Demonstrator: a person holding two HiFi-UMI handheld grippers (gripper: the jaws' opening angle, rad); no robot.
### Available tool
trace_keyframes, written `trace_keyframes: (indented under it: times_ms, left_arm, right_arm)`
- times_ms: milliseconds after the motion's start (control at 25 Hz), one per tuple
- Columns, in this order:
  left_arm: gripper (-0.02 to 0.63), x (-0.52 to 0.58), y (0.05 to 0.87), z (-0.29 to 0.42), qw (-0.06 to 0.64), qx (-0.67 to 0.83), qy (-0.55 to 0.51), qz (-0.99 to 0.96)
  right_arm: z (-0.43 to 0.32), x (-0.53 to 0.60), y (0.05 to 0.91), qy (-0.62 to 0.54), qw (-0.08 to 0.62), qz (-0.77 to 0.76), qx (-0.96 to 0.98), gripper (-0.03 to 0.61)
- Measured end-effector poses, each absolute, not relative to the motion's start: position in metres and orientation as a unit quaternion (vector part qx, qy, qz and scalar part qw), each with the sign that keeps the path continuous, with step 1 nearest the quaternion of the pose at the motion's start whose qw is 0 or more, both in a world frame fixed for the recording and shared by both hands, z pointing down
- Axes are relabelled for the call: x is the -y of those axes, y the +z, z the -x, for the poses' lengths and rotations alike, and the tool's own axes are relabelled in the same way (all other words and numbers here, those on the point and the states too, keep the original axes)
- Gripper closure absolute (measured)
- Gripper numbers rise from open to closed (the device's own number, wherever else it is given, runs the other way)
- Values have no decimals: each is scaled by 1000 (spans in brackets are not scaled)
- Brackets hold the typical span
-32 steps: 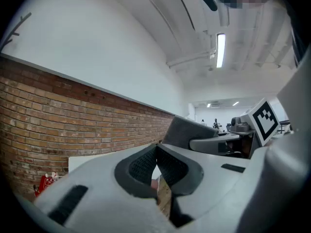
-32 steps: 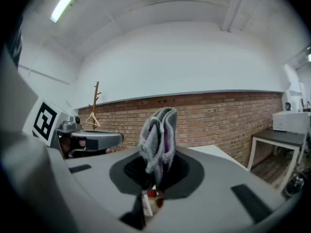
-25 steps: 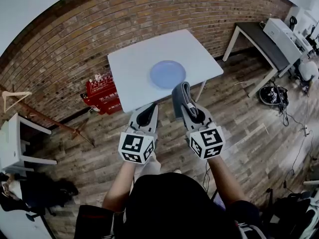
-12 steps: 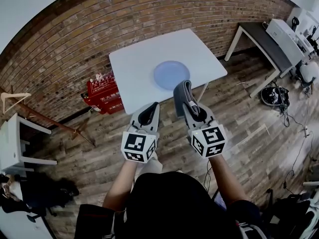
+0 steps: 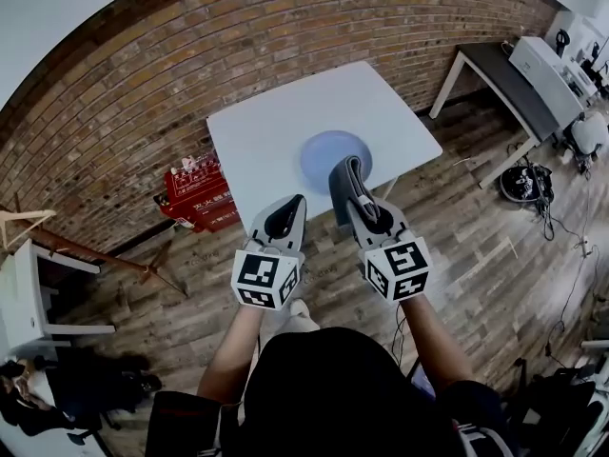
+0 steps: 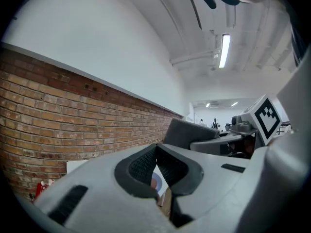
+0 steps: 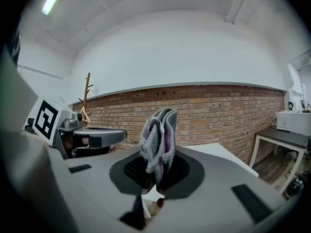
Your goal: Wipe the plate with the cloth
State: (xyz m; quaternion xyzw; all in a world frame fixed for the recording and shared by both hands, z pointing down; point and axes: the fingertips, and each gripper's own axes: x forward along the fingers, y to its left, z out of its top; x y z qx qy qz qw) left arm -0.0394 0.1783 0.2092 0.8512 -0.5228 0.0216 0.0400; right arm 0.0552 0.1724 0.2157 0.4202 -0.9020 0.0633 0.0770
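A pale blue plate lies near the front edge of a white table. My right gripper is shut on a folded grey cloth, which stands up from the jaws and, in the head view, overlaps the plate's near rim. The right gripper view shows the cloth pinched upright between the pads. My left gripper is beside it on the left, short of the table edge, shut on nothing. A sliver of the plate shows below its closed tips.
Red crates sit on the wooden floor left of the table, against the brick wall. A dark desk with a white machine stands at the right. A white stand is at the far left.
Both grippers and the camera have come closer to the table. The cloth, earlier short of the plate, now overlaps its near rim in the head view.
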Motion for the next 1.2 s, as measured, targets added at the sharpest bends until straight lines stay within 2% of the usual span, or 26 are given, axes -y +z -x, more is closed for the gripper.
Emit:
trace_keyframes:
  times_ms: [880,1200]
  left_arm:
    - [600,-106,225,109,65,467,17,-882]
    - [600,-96,235,102,78,444,17,-893]
  right_arm:
    - [12,-120,224,63,111,-448,885,528]
    - [17,-111,229,66,113,-462,877,528]
